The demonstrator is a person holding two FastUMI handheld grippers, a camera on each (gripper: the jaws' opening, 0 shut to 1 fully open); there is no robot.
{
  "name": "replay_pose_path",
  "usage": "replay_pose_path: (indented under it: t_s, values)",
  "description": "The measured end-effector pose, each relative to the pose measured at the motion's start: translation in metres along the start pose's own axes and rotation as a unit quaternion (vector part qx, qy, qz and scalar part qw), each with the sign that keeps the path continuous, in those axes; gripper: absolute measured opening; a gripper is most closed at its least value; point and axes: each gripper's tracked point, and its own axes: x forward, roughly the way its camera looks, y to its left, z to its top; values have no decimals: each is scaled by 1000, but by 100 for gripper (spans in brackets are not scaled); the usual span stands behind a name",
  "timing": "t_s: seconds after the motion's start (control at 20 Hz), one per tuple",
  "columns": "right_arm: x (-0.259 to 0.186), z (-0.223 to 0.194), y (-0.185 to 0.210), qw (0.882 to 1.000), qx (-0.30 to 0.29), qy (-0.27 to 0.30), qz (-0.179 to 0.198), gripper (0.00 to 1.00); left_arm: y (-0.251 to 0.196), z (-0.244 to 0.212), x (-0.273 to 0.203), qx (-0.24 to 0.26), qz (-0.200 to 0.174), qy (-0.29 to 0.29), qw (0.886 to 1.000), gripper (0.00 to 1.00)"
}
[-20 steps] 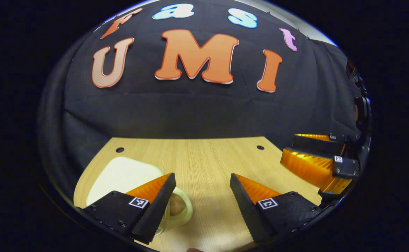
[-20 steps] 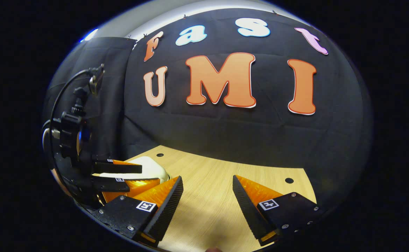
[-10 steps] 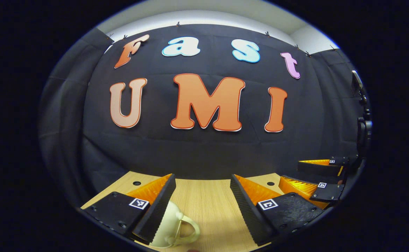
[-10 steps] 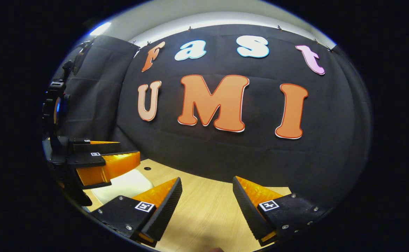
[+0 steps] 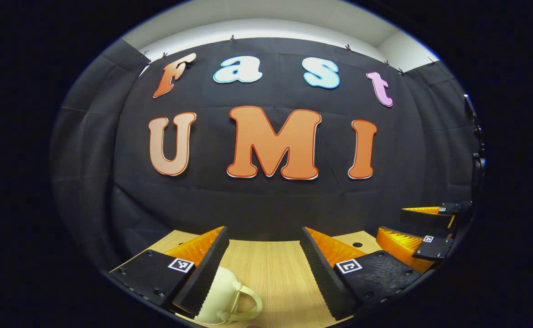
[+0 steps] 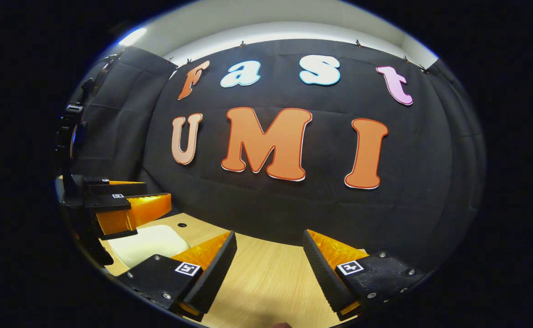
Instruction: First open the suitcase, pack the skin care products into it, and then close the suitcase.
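Two grippers over one wooden table, and one cream suitcase in play. The left gripper hangs with its jaws spread wide, nothing between them. Just beside its left finger sits the suitcase's looped handle, low in the left gripper view. The right gripper is spread apart too, bare table between its fingers. From the right gripper view, the suitcase lies off to the left, under the left gripper.
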Motion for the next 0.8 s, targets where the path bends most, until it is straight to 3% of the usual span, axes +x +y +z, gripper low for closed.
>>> replay_pose_path:
  t_s: [0.2, 0.5, 0.8]
  values:
    - [4, -5, -1, 1000, 9, 13, -5, 93, 10, 6, -2, 19, 9, -4, 1000, 96]
    - [8, 8, 6, 998, 16, 0, -58, 93, 29, 6, -3, 29, -24, -3, 999, 97]
    - [13, 30, 12, 997, 14, 1, -81, 93, 45, 5, 9, 46, -61, -9, 997, 97]
